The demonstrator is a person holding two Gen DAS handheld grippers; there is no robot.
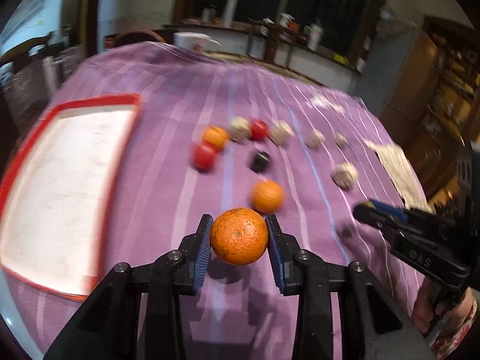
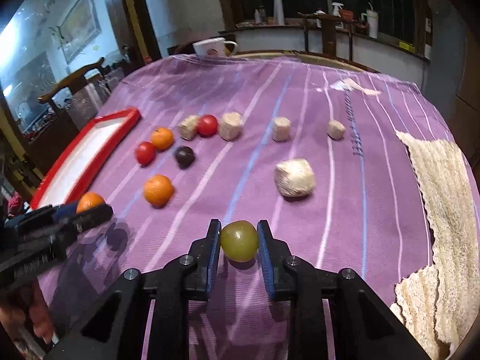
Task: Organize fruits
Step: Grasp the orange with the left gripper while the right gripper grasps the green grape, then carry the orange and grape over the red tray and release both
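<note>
Left gripper (image 1: 238, 235): fingers clamped on an orange (image 1: 239, 235), held above the desk (image 1: 168, 180). Right gripper (image 2: 239, 241): fingers closed on a green fruit (image 2: 239, 241). Red-rimmed tray (image 1: 96, 102) lies left of the left fingers.

Left tongs (image 1: 238, 235) and right tongs (image 2: 239, 241) both clamp fruit

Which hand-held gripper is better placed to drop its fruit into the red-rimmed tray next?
Left. The left hand-held gripper holds an orange right beside the red-rimmed tray; the right hand-held gripper, holding a green fruit, sits farther away.
</note>
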